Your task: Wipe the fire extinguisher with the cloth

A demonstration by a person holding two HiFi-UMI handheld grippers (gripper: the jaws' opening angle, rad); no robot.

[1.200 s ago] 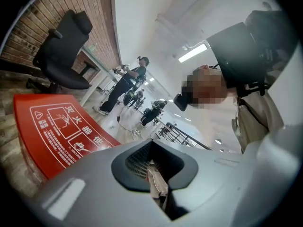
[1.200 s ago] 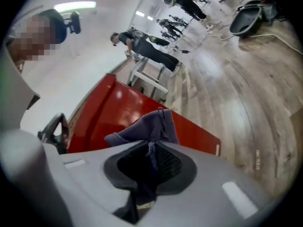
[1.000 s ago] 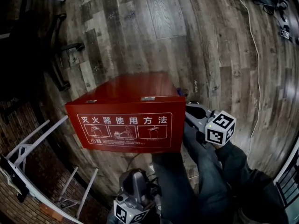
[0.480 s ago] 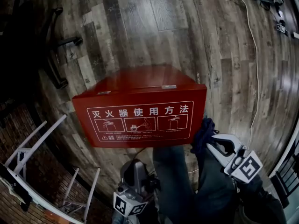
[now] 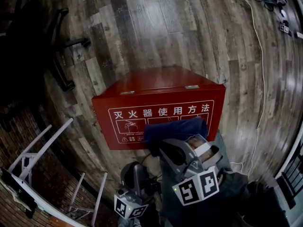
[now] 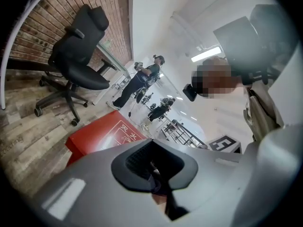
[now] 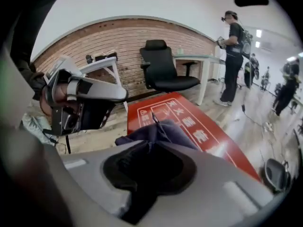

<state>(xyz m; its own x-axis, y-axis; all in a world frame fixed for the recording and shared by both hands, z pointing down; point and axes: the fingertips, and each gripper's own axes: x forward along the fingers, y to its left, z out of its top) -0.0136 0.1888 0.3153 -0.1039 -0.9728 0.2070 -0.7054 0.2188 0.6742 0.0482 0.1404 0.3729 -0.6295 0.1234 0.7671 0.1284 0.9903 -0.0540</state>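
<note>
Dark blue cloth (image 5: 175, 129), clamped in the downward-tilted right gripper (image 7: 150, 162), hides part of the red fire extinguisher box (image 5: 161, 86)'s printed front on the floor (image 5: 165, 27); the left gripper (image 6: 154, 167), jaws together, sits low, partly cut off.

Worn grey-brown planks make up the floor (image 5: 189, 27), which shines a little under a ceiling strip light (image 6: 208, 55). A red brick wall (image 7: 118, 37) runs along one side. A black office chair (image 7: 163, 70) and a white desk (image 7: 201, 57) stand before it, with a white tube frame (image 5: 40, 144) nearby.
</note>
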